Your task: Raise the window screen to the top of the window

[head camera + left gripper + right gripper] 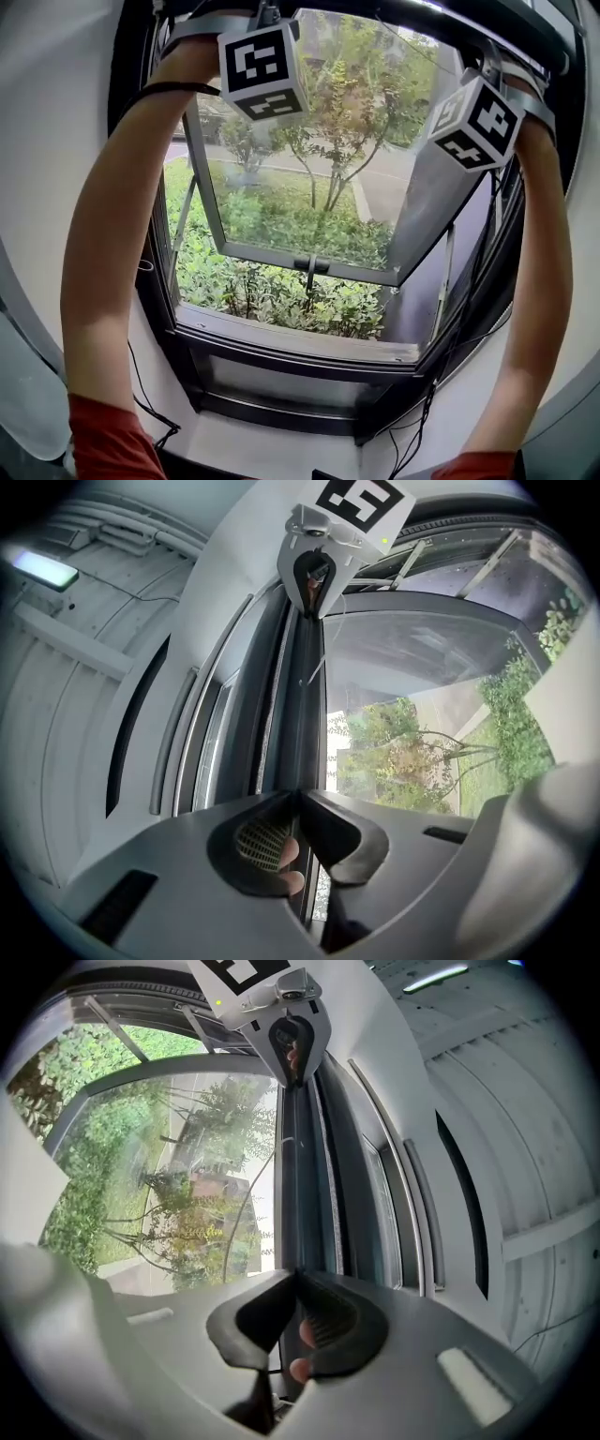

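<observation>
Clamping the screen bar (306, 696), left hand-held gripper (300, 795) and right hand-held gripper (295, 1274) could jam it if one lags.

White ledge (272, 448) at bottom; thin black cables (142, 398) trail across it

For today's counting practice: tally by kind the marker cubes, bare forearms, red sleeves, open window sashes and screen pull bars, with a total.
marker cubes: 2
bare forearms: 2
red sleeves: 2
open window sash: 1
screen pull bar: 1
Total: 8
</observation>
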The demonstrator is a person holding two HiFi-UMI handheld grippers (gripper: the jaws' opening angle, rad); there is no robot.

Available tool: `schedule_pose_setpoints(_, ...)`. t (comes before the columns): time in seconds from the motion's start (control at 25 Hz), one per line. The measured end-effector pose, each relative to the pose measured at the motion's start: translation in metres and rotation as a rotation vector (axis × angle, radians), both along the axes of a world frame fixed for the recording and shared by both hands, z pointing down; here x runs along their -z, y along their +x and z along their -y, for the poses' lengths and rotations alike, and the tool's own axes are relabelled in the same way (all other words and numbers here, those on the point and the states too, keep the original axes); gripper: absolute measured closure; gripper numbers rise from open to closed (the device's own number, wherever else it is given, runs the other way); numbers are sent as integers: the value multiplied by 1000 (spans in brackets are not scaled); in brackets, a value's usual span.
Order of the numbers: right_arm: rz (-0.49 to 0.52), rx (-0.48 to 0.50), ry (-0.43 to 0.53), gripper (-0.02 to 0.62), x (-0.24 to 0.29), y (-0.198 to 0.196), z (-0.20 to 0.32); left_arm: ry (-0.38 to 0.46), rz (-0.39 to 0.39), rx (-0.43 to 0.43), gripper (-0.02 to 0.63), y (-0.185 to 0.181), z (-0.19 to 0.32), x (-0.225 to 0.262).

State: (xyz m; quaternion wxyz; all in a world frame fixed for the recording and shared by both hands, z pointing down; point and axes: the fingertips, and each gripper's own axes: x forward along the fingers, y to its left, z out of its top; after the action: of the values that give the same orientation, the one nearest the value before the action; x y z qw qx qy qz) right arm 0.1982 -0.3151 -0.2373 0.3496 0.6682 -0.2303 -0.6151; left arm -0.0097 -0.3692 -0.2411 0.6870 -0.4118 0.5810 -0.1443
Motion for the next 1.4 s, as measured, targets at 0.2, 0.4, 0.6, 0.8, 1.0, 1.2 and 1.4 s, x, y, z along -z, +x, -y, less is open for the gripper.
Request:
schedule_pose_setpoints(0.2,-11,-22,8,558,12,-1,2,3,-16,-5,568,-1,1,13)
schedule_pose_setpoints(0.4,-10,-24,17,558,21,-1,2,8,-29,-5,568,-1,1,20)
schedule_pose_setpoints(0.6,-9,-23,17,558,25,0,4,1,-18,12,568,0,3,23)
schedule_pose_setpoints(0.8,-11,5,47,557,22,0,2,-7,-42,-1,568,0,2,21)
schedule_pose_setpoints(1.0,16,70,31,525,17,-1,-2,-4,-82,-73,556,0,-3,16)
schedule_pose_setpoints(1.2,17,115,34,517,9,-10,-9,21,-103,-173,538,1,-17,6)
schedule_pose_setpoints(1.4,6,184,43,517,-11,-23,-17,-4,-132,-248,528,0,-25,-16)
